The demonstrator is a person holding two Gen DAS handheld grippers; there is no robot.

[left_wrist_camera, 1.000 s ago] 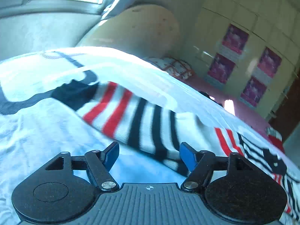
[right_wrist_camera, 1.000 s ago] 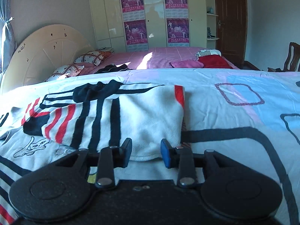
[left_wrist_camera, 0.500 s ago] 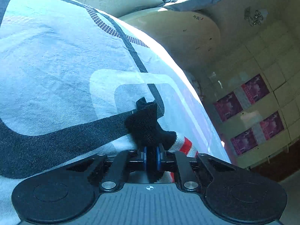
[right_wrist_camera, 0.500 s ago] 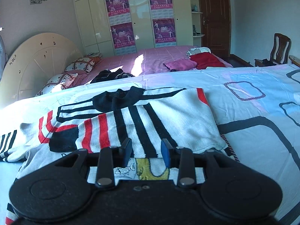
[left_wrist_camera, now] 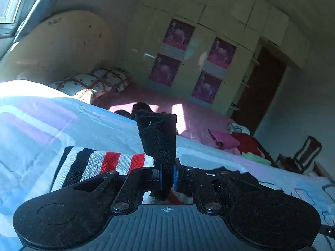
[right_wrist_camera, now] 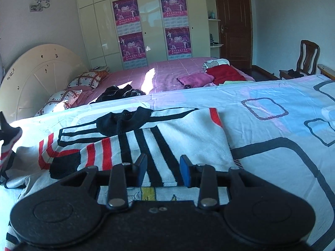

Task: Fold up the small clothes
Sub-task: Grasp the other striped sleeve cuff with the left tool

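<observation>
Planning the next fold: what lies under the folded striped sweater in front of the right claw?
A white garment with a cartoon print and yellow patch peeks out beneath the striped sweater, both on the bed sheet. The rest of that garment is covered.

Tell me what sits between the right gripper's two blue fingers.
Right wrist view: the white knit sweater with black and red stripes lies beyond the open gap of the right gripper.

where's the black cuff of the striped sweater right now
In the left wrist view the black knit cuff stands pinched in the left claw, lifted above the red, white and black striped sleeve on the light blue bedsheet.
</observation>
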